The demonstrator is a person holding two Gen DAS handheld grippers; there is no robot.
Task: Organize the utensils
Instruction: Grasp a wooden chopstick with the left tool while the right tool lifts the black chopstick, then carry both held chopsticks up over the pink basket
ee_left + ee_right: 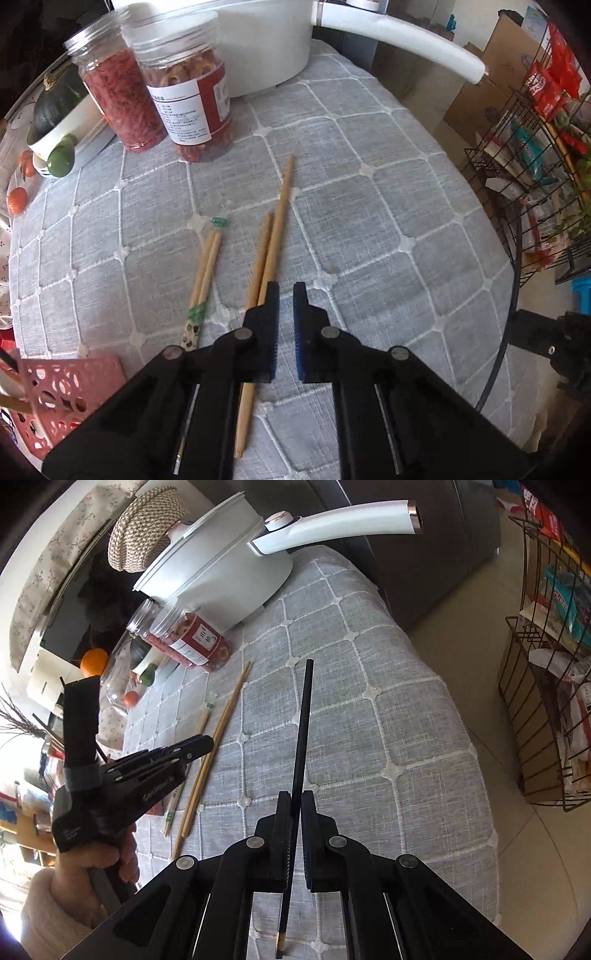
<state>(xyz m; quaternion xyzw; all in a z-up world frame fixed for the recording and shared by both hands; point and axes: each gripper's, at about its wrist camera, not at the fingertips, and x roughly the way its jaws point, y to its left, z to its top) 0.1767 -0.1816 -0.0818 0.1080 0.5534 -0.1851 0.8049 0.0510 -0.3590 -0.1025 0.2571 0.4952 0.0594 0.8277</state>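
Observation:
My left gripper (286, 295) hangs over the grey checked tablecloth (369, 240), jaws shut down to a narrow slit with nothing between them. Two plain wooden chopsticks (279, 218) lie on the cloth just left of it and pass under its left finger. Further left lies a pair of patterned chopsticks with green bands (207, 273). My right gripper (295, 797) is shut on a black chopstick (303, 716) that points away over the table. In the right wrist view a hand (96, 864) holds the left gripper (208, 743) above the wooden chopsticks (218, 734).
A pink perforated basket (70, 384) sits at the near left. At the back stand two clear jars (184, 96) and a white pot with a long handle (266, 44). A bowl of squash and fruit (55, 122) sits at the left. A wire rack (535, 177) stands beyond the table's right edge.

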